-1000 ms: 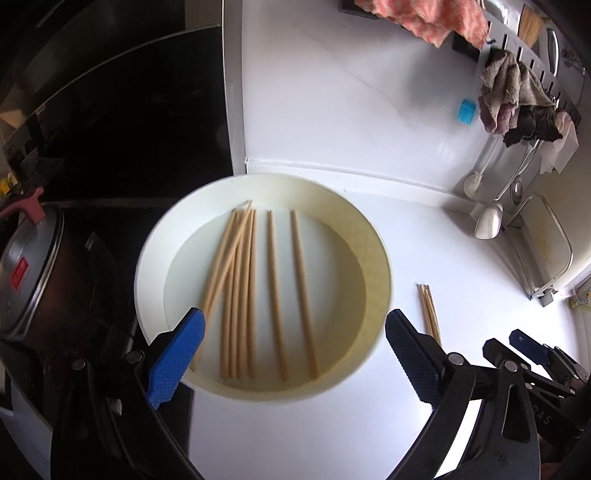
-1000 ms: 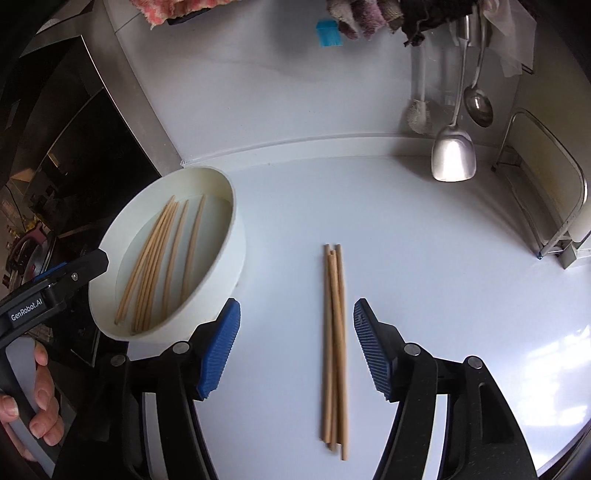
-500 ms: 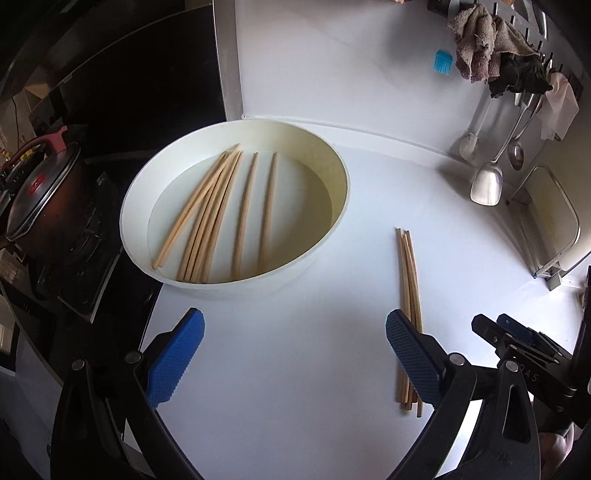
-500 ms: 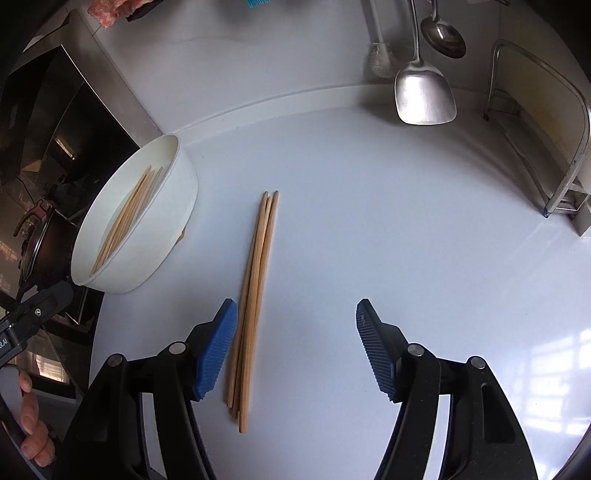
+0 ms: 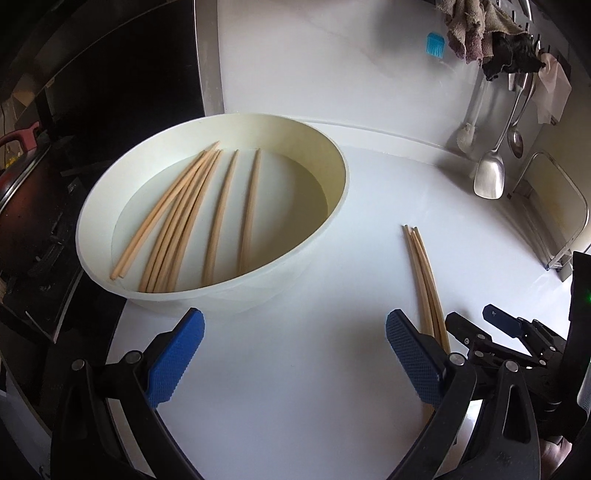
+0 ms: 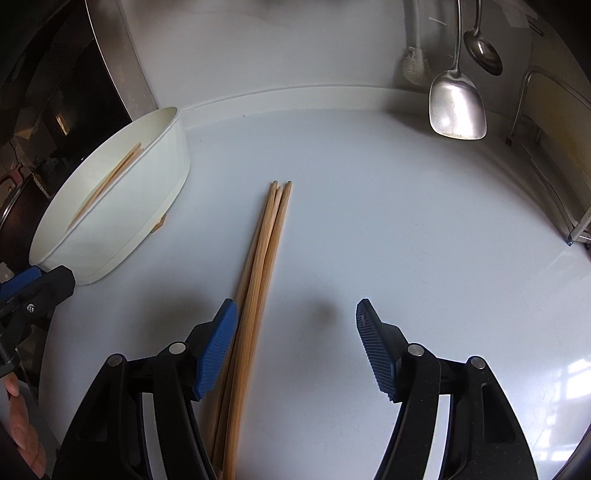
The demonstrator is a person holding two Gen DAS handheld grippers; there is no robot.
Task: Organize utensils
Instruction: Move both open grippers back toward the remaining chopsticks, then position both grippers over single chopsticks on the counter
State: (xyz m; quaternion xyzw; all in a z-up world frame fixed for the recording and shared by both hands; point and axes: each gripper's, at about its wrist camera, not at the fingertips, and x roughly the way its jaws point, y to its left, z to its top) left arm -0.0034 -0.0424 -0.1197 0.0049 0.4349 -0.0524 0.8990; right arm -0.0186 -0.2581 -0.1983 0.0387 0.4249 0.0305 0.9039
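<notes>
A white round bowl [image 5: 332, 206] on the white counter holds several wooden chopsticks [image 5: 192, 218]. To its right, a bundle of loose chopsticks [image 5: 423, 266] lies on the counter. My left gripper [image 5: 293, 332] is open and empty, low over bare counter in front of the bowl. My right gripper [image 6: 295, 321] is open over the near end of the bundle [image 6: 262, 266], which runs just inside its left finger [image 6: 218, 347], with no pad pressing on it. The bowl [image 6: 147, 192] is at the left of the right wrist view.
A dark pot [image 5: 22, 192] and hob lie left of the bowl. A metal spatula [image 6: 456, 107], a ladle [image 6: 484, 51] and a brush [image 6: 415, 66] hang on the back wall. A wire rack [image 5: 554, 229] stands at the right edge, with cloths [image 5: 476, 33] above.
Both grippers have sunk toward the counter. The left one has drawn back from above the bowl. The right one has come down over the bundle, now beside its left finger.
</notes>
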